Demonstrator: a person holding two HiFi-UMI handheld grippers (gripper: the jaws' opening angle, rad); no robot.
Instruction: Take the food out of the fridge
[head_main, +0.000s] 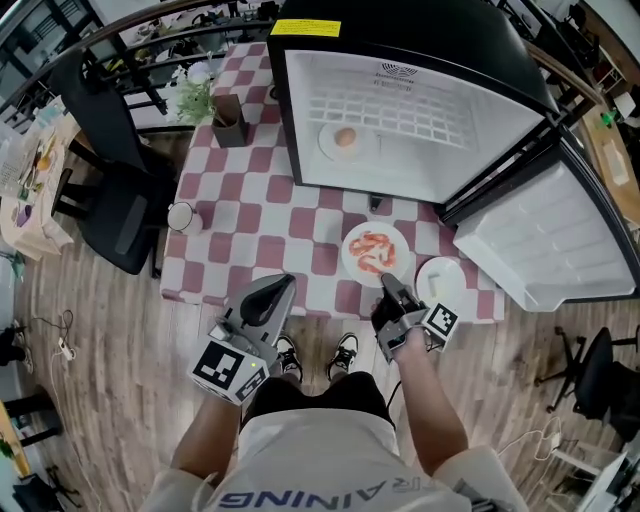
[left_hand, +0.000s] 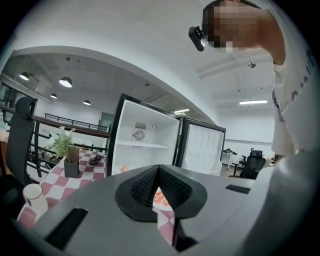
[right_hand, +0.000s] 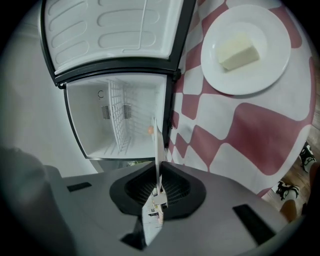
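While left tool (head_main: 279, 287) is closed, right tool (head_main: 388, 284) grips shrimp plate (head_main: 347, 256); shirt (head_main: 320, 465) reads "AINING".

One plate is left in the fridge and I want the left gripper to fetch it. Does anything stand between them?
Nothing visible does. The fridge door is open, and only bare tablecloth lies between the left gripper and the plate of round food inside. The shrimp plate sits right of that line.
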